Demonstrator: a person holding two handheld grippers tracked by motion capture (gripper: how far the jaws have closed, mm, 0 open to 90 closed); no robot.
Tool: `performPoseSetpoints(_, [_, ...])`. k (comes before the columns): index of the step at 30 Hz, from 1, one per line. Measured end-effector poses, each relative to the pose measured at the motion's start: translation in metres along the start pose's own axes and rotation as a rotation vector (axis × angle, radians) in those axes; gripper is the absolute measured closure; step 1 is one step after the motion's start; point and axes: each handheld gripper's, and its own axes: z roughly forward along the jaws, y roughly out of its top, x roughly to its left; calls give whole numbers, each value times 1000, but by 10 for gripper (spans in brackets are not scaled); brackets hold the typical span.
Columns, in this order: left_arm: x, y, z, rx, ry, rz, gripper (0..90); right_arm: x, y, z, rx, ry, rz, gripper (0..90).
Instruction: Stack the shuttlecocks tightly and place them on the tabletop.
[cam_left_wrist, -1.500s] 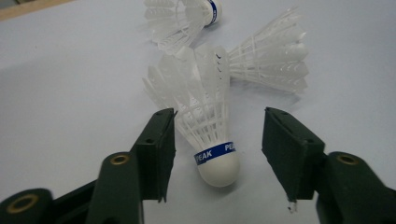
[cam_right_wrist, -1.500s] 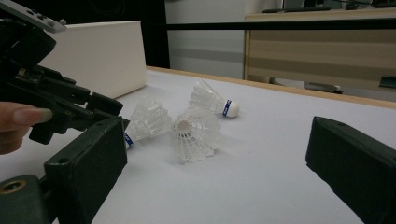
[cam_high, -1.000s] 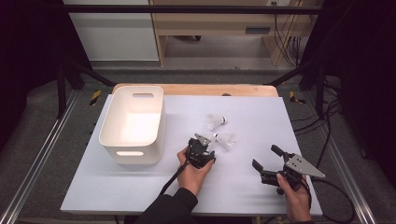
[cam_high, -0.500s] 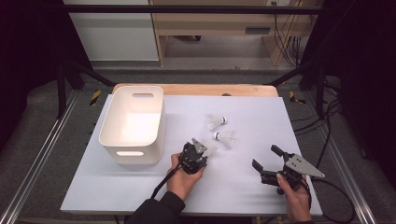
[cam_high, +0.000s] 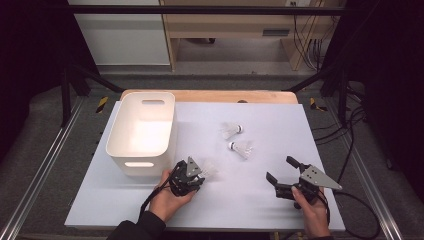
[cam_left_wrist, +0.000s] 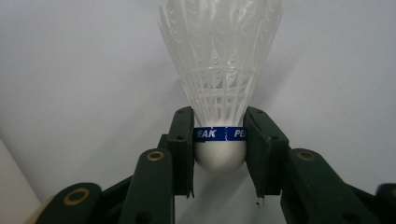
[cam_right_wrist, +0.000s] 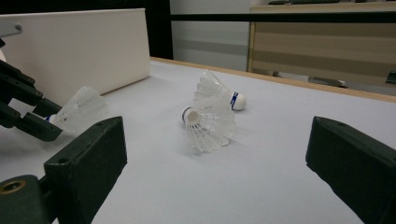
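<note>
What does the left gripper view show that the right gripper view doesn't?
The left gripper view alone shows the blue band on the held shuttlecock, printed PEAK, and the left gripper with its pads pressed on the cork at that band. The right gripper view alone shows two more shuttlecocks lying on the table, the nearer shuttlecock and the farther shuttlecock, the white bin, and the right gripper with its jaws wide apart and nothing between them. Both share the held shuttlecock and the white tabletop.
</note>
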Motion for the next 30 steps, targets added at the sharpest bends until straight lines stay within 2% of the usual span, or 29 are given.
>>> performPoseSetpoints(2, [0,1,2,-16,-10,1,653,0,0,0,1,1,-7,53])
performPoseSetpoints(6, [0,14,10,-34,-2,55,653,0,0,0,0,0,-3,53])
performPoseSetpoints(7, [0,14,10,-34,-2,55,653,0,0,0,0,2,-1,53])
performPoseSetpoints(8, [2,21,15,-36,13,73,653,0,0,0,0,2,-1,53])
performPoseSetpoints(9, [2,21,15,-36,13,73,653,0,0,0,0,2,-1,53])
performPoseSetpoints(10, [4,29,21,-29,32,103,653,0,0,0,0,3,-4,53])
performPoseSetpoints(12, [5,33,24,-24,42,117,653,0,0,0,1,3,-4,53])
performPoseSetpoints(18, [16,50,41,-13,52,123,652,-1,0,0,-2,3,-2,53])
performPoseSetpoints(20, [20,51,47,-1,39,106,653,-1,0,0,-5,3,-2,53])
performPoseSetpoints(24, [22,48,54,38,28,109,652,-2,0,-1,-7,3,1,53])
performPoseSetpoints(30, [22,48,53,43,27,111,630,-2,0,0,-3,3,4,53])
